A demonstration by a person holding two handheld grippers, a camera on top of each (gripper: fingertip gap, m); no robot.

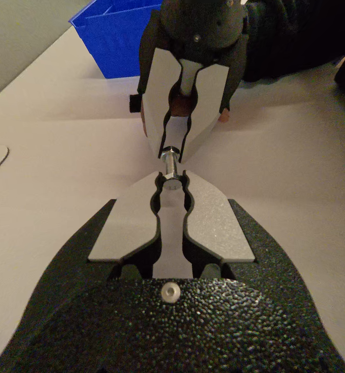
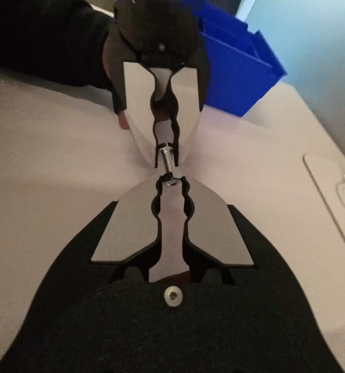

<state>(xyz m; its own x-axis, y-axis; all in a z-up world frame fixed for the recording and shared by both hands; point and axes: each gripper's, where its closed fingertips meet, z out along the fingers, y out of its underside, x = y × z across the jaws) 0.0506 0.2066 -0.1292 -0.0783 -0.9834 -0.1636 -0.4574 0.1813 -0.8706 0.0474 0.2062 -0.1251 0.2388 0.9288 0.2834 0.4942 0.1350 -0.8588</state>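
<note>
Pale bench (image 1: 56,181), blue bin (image 1: 115,40) far behind: left gripper (image 1: 170,182) jaws clenched on bolt (image 1: 169,167) head, right gripper (image 2: 172,180) jaws clamping the nut (image 2: 171,178) end; keep both coaxial, bolt clear of bench

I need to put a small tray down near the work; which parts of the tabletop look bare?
Bare tabletop flanks both grippers, between the blue bin and the rounded seam. The middle is crowded: left gripper and right gripper grip one bolt.
</note>
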